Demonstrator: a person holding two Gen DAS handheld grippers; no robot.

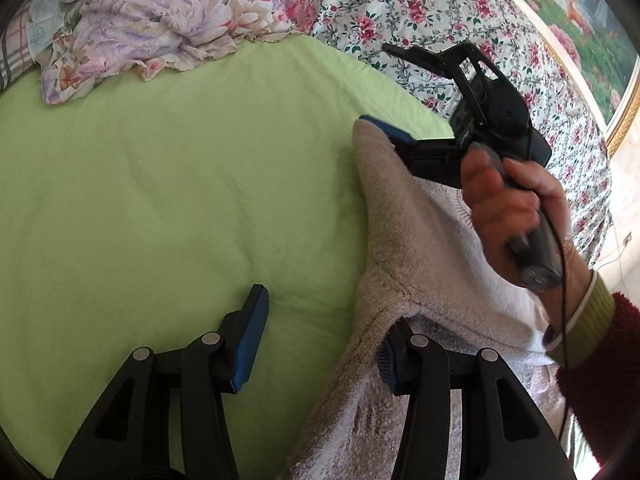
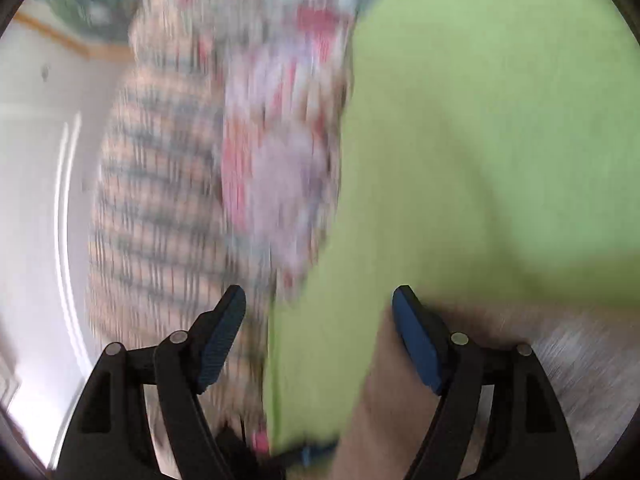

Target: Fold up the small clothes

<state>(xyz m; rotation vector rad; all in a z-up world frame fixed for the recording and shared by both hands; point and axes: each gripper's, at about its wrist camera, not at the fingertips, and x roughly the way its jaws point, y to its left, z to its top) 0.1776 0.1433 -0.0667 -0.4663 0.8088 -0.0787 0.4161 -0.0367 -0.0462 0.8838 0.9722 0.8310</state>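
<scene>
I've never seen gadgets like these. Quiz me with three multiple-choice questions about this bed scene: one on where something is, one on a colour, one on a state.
1. Where does the fluffy beige garment lie on the green sheet, in the left wrist view?
A. right side
B. far left
C. under the pillow

2. What colour are the gripper pads?
A. red
B. blue
C. yellow

3. How does the left gripper stand?
A. open
B. shut on the floral quilt
C. out of view

Answers: 1 A, the garment fills the right part of the view. 2 B, both pads show blue. 3 A, its fingers are wide apart, with one pad at the garment's edge.
</scene>
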